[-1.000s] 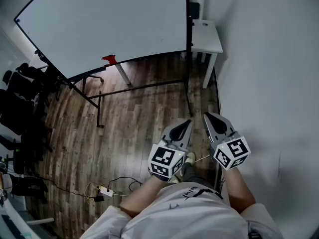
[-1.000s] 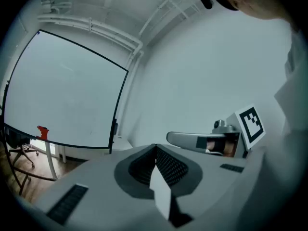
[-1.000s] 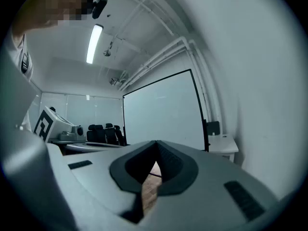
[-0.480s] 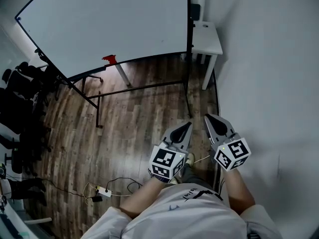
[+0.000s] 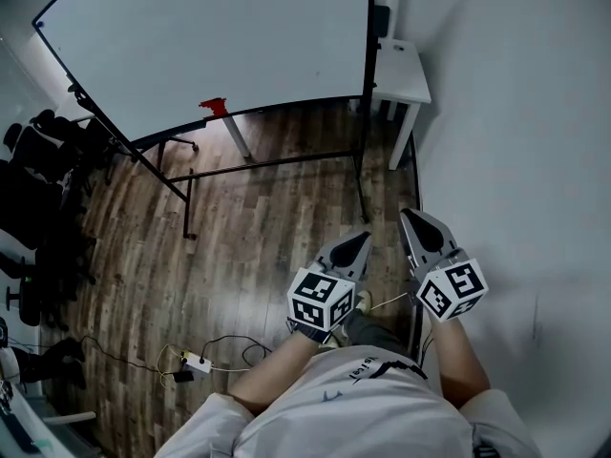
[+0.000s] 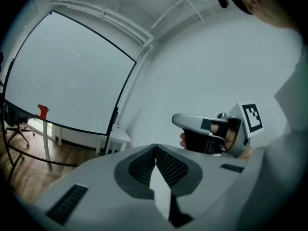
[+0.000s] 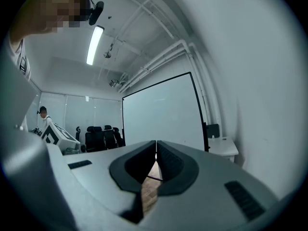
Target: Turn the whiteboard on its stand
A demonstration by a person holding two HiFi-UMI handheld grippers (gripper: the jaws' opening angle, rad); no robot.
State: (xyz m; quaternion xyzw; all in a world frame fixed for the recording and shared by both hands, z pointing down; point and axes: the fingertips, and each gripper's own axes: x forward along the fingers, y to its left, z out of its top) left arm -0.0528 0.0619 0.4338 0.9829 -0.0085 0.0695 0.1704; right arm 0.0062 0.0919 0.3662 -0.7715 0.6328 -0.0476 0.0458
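The large whiteboard (image 5: 210,41) with a black frame stands on a black stand (image 5: 267,165) on the wood floor, well ahead of me. It also shows in the left gripper view (image 6: 67,76) and right gripper view (image 7: 161,114). A red object (image 5: 213,108) sits at the whiteboard's lower edge. My left gripper (image 5: 359,237) and right gripper (image 5: 409,216) are held low near my body, both shut with nothing between the jaws, far from the board. The right gripper (image 6: 180,120) shows in the left gripper view.
A small white table (image 5: 399,70) stands against the white wall (image 5: 516,141) right of the board. Black office chairs (image 5: 43,160) are grouped at the left. A power strip with cables (image 5: 196,361) lies on the floor near my feet.
The view has shifted slightly; both grippers have drifted a little to the right and down. The whiteboard stands as before.
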